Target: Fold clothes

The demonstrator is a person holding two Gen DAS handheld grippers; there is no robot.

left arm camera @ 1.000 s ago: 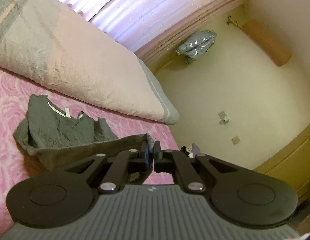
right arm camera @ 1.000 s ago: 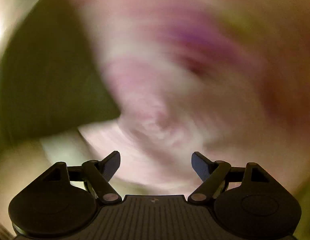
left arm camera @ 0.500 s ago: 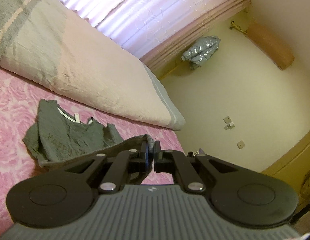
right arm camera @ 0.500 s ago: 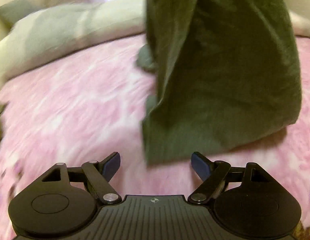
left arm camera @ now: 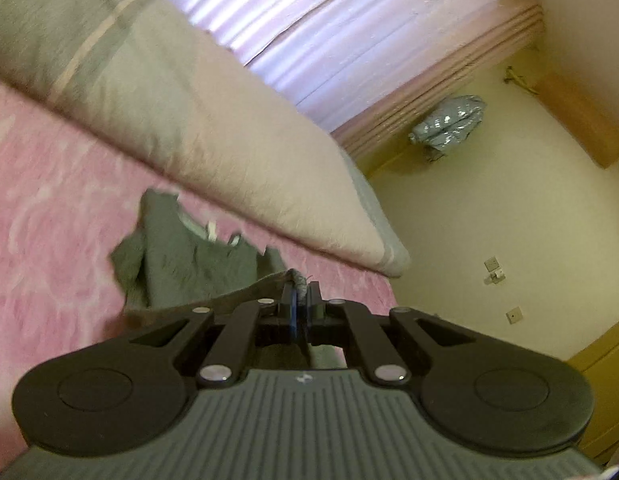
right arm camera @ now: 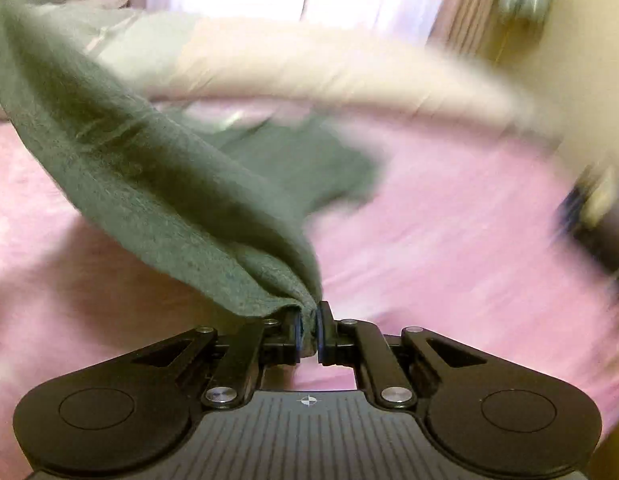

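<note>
A grey-green shirt lies partly on the pink bedspread, collar end near the pillow. My left gripper is shut on an edge of the shirt and holds it raised. In the right wrist view my right gripper is shut on another edge of the shirt, which stretches up and left from the jaws; its far part rests on the bedspread. This view is blurred by motion.
A large beige and grey pillow lies along the head of the bed, in front of a pale curtain. The bed's right edge drops to a cream floor with a silver bag and wooden furniture.
My right gripper was open and has shut on the shirt's edge. My left gripper kept its hold and moved so that the shirt looks smaller and farther off.
</note>
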